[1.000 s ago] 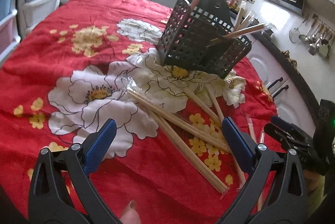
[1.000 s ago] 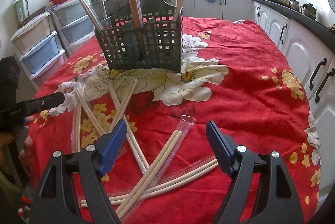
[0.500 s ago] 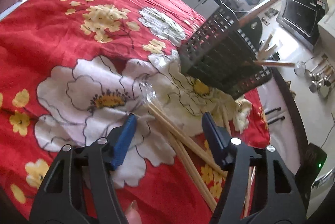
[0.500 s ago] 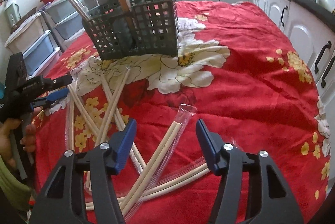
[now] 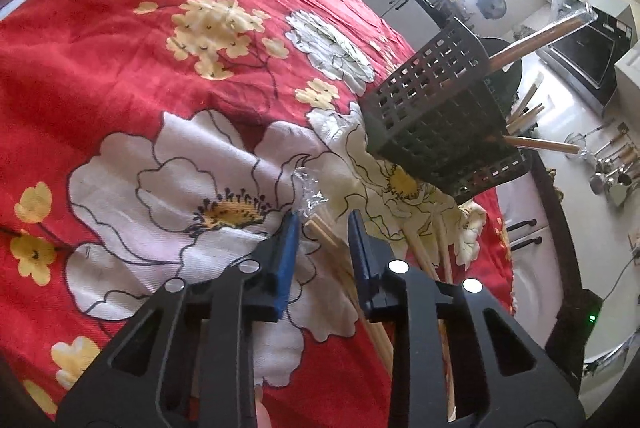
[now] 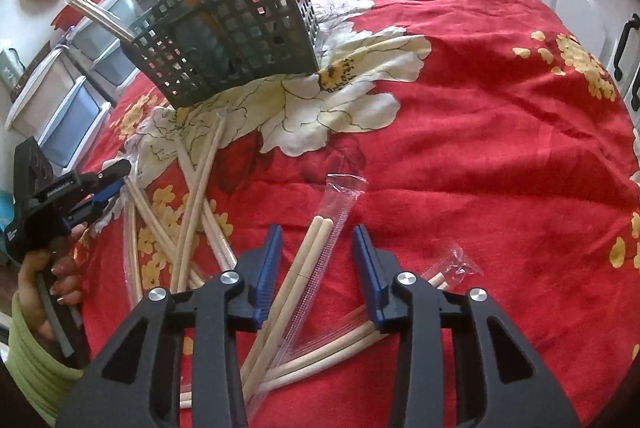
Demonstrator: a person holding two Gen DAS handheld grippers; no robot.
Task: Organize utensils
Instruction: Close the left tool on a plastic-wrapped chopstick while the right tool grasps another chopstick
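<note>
Since a moment ago both my grippers have narrowed: left gripper (image 5: 322,224) straddles the wrapped chopsticks (image 5: 320,228), not yet pinching; right gripper (image 6: 316,240) brackets another pair (image 6: 304,264), lined up toward the basket (image 6: 240,28) ahead on the bench (image 6: 480,148).

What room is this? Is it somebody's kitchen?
Most likely a home kitchen: white cabinets line the wall, ladles and spoons hang on hooks, and a microwave sits on the counter. The table wears a red flowered cloth.
</note>
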